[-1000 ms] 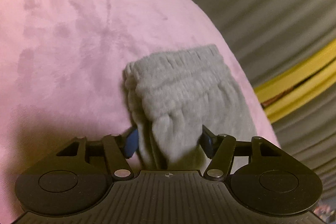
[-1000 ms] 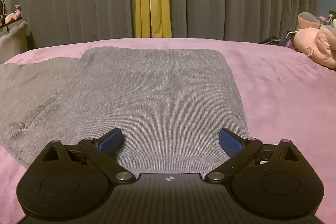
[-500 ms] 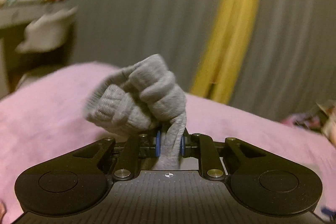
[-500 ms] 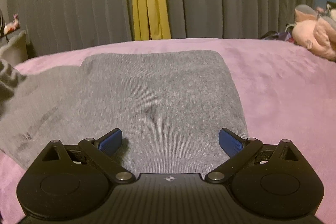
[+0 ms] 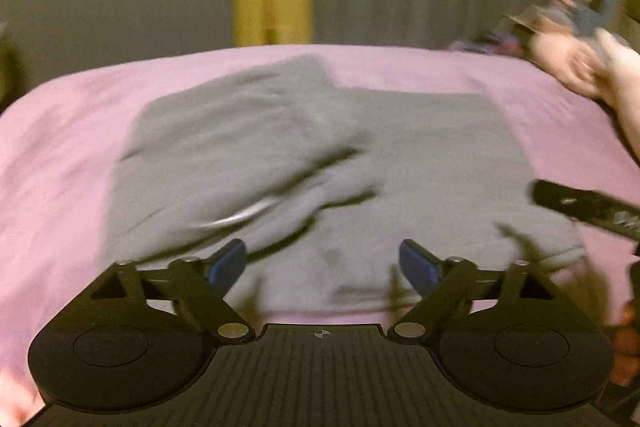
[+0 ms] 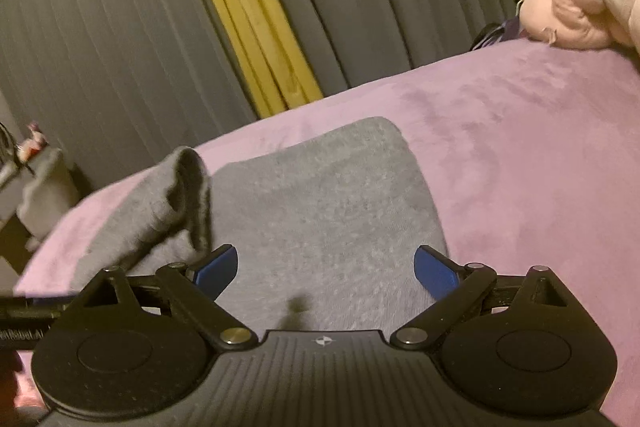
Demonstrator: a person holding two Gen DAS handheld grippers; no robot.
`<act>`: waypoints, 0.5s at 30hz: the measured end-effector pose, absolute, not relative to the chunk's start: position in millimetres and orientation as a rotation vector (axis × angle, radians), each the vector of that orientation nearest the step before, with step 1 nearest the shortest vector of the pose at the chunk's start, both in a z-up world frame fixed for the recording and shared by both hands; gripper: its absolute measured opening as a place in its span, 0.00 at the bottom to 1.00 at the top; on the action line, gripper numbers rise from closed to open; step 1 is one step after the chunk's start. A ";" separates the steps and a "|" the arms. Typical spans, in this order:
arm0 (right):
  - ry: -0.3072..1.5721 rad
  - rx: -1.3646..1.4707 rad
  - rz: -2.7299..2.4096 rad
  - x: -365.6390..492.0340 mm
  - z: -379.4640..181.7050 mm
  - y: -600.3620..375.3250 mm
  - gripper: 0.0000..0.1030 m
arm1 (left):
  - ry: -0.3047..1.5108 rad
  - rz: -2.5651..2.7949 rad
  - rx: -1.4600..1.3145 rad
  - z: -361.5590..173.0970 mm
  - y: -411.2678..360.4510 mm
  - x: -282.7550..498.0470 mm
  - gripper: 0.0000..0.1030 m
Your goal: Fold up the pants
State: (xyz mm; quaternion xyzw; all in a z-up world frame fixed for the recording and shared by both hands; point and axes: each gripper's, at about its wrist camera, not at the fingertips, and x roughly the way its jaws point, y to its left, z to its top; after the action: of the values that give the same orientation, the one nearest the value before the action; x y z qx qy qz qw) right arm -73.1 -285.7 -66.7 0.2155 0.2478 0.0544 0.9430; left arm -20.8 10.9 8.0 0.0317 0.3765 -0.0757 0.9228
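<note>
A bed under a pink plush cover (image 6: 520, 155) fills the dim, warm-lit room, backed by pleated grey curtains (image 6: 100, 39) with a yellow strip (image 6: 248, 23) between them, pink soft toys (image 6: 576, 7) heaped at the far right and pale furniture (image 6: 36, 187) at left

A home bedroom. A bed with a pink plush blanket (image 6: 520, 155) fills it. Far behind hang grey pleated curtains (image 6: 100, 27); pink stuffed toys (image 6: 572, 11) lie far right.

blur: left-wrist view smears grey pants (image 5: 304, 163) | cut off: plush toy (image 6: 576, 15) (right edge)
</note>
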 end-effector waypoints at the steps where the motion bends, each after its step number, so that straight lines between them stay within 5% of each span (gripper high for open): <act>1: 0.514 0.443 0.121 -72.1 -66.5 -286.2 0.89 | 0.781 -0.076 0.054 9.1 19.2 -26.3 0.88; 4: 0.552 0.453 0.163 -61.0 -64.8 -279.3 0.75 | 0.768 0.103 -0.103 20.1 55.4 -27.2 0.88; 8: 0.576 0.549 0.269 -37.5 -57.8 -256.7 0.75 | 0.730 0.249 -0.141 20.8 83.6 -22.3 0.89; 15: 0.754 0.847 0.371 35.4 -85.7 -213.7 0.90 | 0.842 0.302 -0.346 -9.7 123.9 -17.9 0.89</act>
State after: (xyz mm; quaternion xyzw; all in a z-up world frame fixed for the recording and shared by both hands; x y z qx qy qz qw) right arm 35.4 -213.7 -85.7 0.3986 0.3550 0.1749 0.8273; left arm -17.9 123.9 -9.7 -0.1666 0.4048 0.1452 0.8873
